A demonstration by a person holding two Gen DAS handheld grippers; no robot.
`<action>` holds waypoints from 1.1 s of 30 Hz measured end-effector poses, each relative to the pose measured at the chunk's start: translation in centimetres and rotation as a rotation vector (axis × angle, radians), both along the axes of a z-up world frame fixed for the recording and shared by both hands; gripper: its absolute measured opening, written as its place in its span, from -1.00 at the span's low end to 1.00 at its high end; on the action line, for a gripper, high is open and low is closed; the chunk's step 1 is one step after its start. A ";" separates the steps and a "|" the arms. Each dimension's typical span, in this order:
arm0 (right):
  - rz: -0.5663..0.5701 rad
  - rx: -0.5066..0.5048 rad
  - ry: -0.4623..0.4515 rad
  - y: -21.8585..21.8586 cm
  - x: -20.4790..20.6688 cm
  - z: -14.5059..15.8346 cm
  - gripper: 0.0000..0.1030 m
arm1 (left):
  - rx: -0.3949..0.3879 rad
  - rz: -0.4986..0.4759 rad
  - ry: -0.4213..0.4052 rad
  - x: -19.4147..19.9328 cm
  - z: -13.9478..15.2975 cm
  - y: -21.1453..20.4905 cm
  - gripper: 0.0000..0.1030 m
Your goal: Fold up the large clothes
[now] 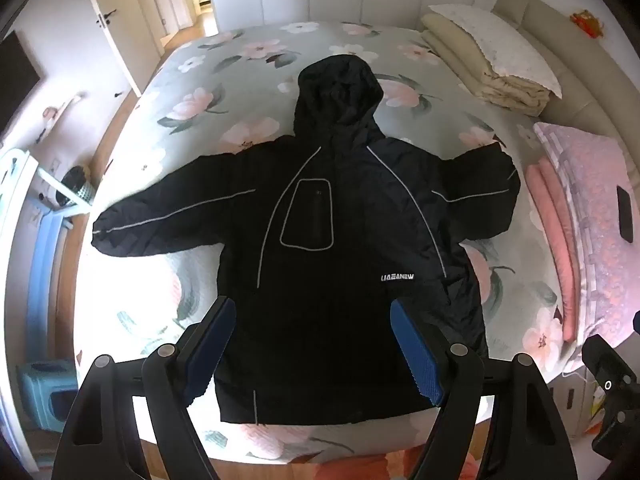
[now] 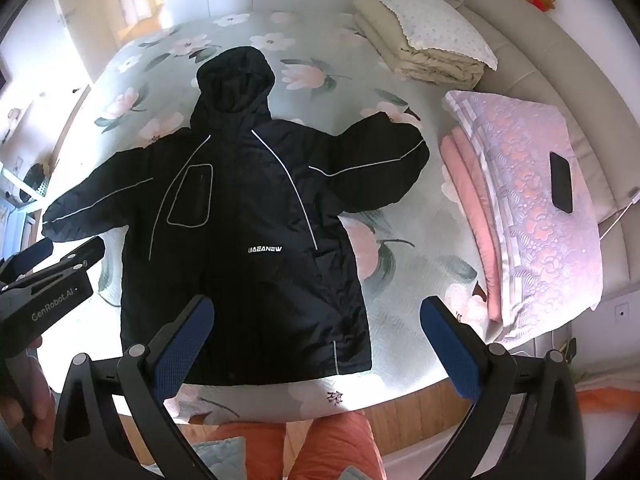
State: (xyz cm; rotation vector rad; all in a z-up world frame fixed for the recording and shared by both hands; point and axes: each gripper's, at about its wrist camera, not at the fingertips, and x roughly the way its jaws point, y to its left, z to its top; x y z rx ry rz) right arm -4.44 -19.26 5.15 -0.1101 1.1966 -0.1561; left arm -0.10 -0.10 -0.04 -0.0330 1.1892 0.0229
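Observation:
A large black hooded jacket (image 1: pixel 320 248) with grey piping lies flat and face up on the floral bed (image 1: pixel 224 92), sleeves spread, hood pointing away, hem near the front edge. It also shows in the right wrist view (image 2: pixel 240 216). My left gripper (image 1: pixel 312 344) is open and empty, held above the jacket's lower part. My right gripper (image 2: pixel 316 340) is open and empty, above the jacket's lower right corner and the bed (image 2: pixel 400 264). The left gripper shows at the left edge of the right wrist view (image 2: pixel 52 264).
Folded cream bedding with a pillow (image 1: pixel 488 56) lies at the far right of the bed. A pink folded quilt (image 2: pixel 532 208) with a black phone (image 2: pixel 561 184) on it lies at the right. A beige headboard (image 2: pixel 560 64) runs behind. Wooden floor and stools (image 1: pixel 48 396) are to the left.

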 end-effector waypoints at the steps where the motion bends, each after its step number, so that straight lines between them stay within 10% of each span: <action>1: 0.004 0.005 0.002 -0.1 0.0 -0.1 1.00 | 0.001 0.005 0.001 -0.1 0.0 -0.1 0.57; 23: 0.062 0.177 0.005 -8.7 2.6 -0.1 1.00 | 0.132 0.019 0.007 -2.4 2.5 -10.2 0.57; 33: 0.056 0.215 0.010 -14.1 3.7 -0.2 1.00 | 0.048 0.018 -0.007 -1.7 3.6 -15.5 0.57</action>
